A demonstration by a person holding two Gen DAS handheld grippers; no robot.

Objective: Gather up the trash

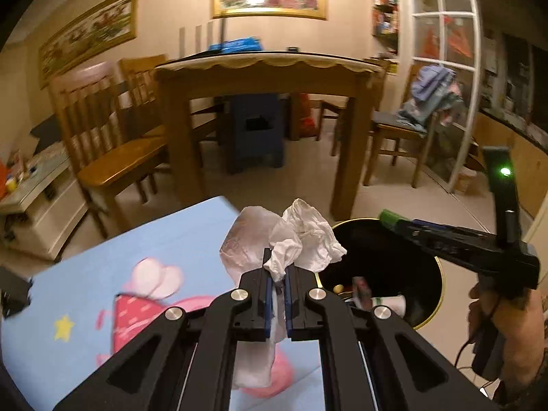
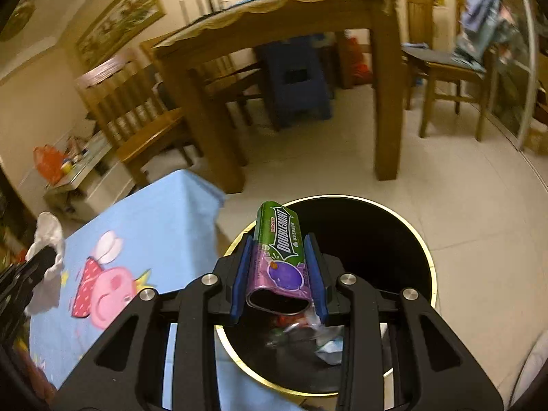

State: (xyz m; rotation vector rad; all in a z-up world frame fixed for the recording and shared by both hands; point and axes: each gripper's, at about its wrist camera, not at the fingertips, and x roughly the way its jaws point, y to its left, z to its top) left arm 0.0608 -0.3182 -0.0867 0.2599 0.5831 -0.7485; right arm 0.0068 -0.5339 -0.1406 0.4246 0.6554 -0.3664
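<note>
Your left wrist view looks forward over the blue table (image 1: 144, 246); your right hangs close above the bin (image 2: 394, 226) at 6 o'clock. Both share the wooden dining table (image 1: 267, 75) at 12.

Two grippers holding trash at a bin beside a low table

The round black gold-rimmed trash bin (image 2: 394, 239) stands on the floor just right of the light-blue cartoon-print tablecloth (image 1: 120, 257) over the low table. The left gripper (image 1: 278, 270), above the cloth's right edge, pinches a crumpled white tissue (image 1: 308, 236); the right gripper (image 2: 279, 274), over the bin's mouth, clamps a green-and-purple Doublemint gum container (image 2: 281, 250). Scraps lie inside the bin. Behind stands a brown wooden dining table (image 1: 263, 72), with wooden chairs (image 1: 102, 144) on either side and a blue plastic stool (image 1: 257, 130) beneath it.
</note>
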